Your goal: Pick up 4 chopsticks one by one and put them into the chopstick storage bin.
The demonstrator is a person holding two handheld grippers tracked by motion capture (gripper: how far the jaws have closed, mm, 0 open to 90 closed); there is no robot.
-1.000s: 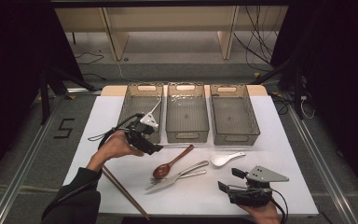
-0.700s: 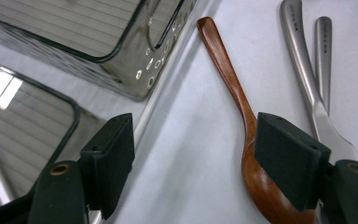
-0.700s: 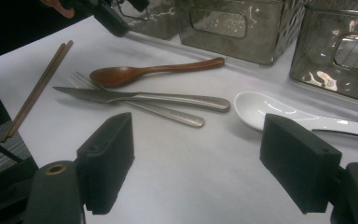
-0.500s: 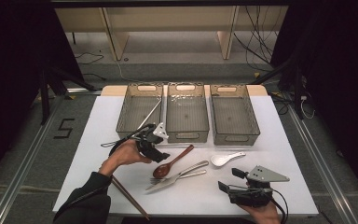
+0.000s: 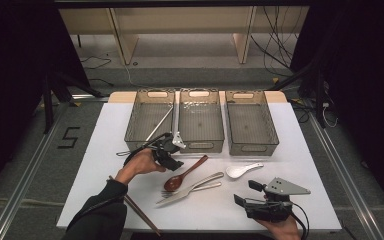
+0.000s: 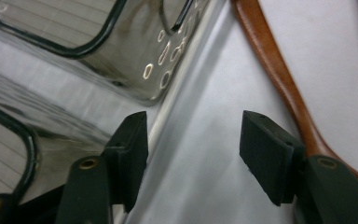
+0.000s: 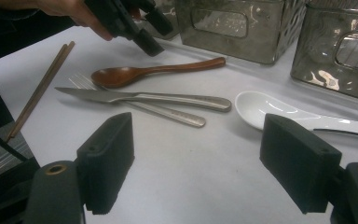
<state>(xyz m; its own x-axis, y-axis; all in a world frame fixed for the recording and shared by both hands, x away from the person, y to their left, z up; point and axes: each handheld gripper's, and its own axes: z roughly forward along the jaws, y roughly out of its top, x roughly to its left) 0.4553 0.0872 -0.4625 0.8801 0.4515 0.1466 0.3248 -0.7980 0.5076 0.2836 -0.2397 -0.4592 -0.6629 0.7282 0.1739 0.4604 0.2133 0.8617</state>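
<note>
On the white desk [image 5: 95,165], the left tongs [image 5: 172,160] hang low beside the wooden spoon [image 5: 185,175], just in front of the grey bins.

Seen from the left gripper view, the jaws have just been closing but grip nothing: bare desk lies between the pads [image 6: 268,156], and the spoon's brown handle [image 6: 279,74] runs just outside one of them, with the wall of the middle bin [image 5: 200,120] close on the other side. The spoon lies near the desk's centre, its bowl next to a knife [image 5: 200,184] and fork [image 5: 175,196], a white spoon [image 5: 242,170] farther right. Chopsticks [image 5: 137,212] lie near the left sleeve. At the desk's near right edge the right tongs [image 5: 250,192] stand released, jaws wide over bare surface.
</note>
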